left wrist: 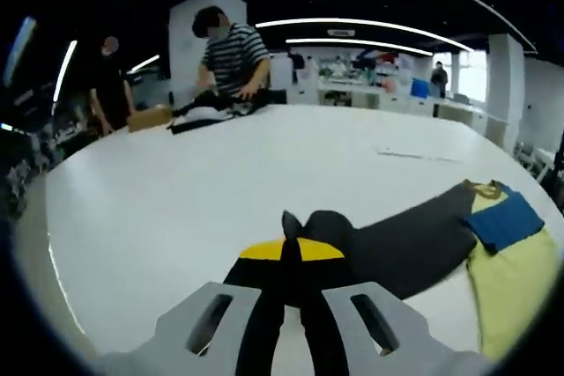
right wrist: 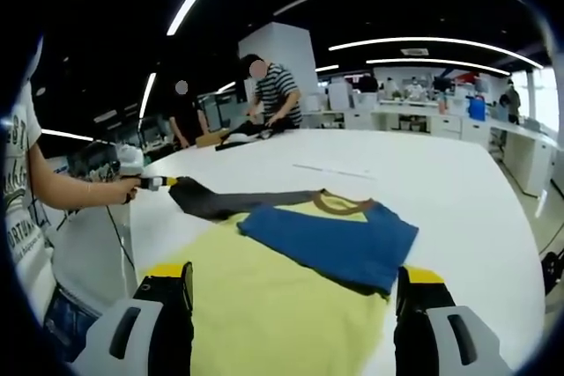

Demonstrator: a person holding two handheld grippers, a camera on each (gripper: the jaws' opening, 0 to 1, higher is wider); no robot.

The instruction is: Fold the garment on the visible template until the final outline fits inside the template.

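Sideways, sleeve stretches toward left tool.

A wide white table carries a yellow garment spread flat, its blue folded panel and dark grey sleeve on top. At the far edge lie dark clothes and a brown box.

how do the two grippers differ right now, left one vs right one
The left gripper has its jaws pressed together on the dark grey sleeve, pulled out sideways over the white table. The right gripper has its jaws spread wide with nothing between them, above the yellow body of the garment. Both have yellow-tipped black jaws on grey mounts.
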